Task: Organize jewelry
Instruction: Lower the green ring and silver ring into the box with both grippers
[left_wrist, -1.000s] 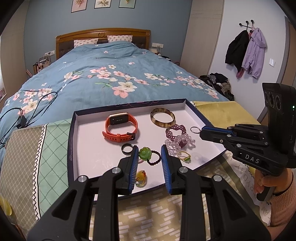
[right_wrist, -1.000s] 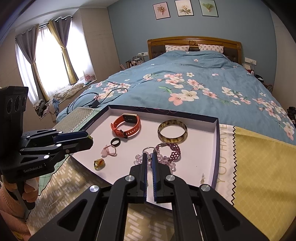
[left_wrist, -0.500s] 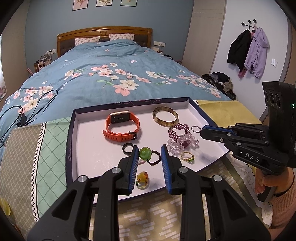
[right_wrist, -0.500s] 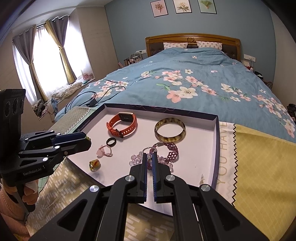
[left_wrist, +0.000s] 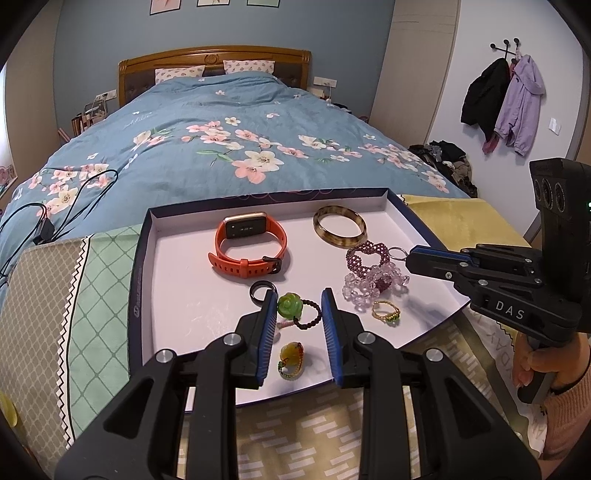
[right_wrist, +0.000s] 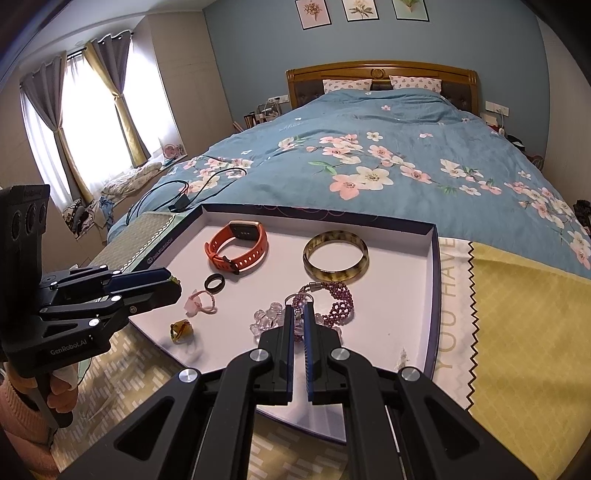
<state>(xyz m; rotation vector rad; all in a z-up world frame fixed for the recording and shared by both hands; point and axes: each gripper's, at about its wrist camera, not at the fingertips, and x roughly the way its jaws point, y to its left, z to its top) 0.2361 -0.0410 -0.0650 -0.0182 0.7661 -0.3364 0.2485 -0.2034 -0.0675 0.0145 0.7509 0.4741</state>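
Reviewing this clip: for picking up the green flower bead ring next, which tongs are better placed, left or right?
Left. The left tongs stand open with the green flower bead ring right between their tips, while the right tongs are shut over the beaded keychain.

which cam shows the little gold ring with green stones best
The left wrist view. There the gold ring lies in plain sight on the white tray, right of the left gripper. In the right wrist view I cannot find it; the shut right gripper probably covers it.
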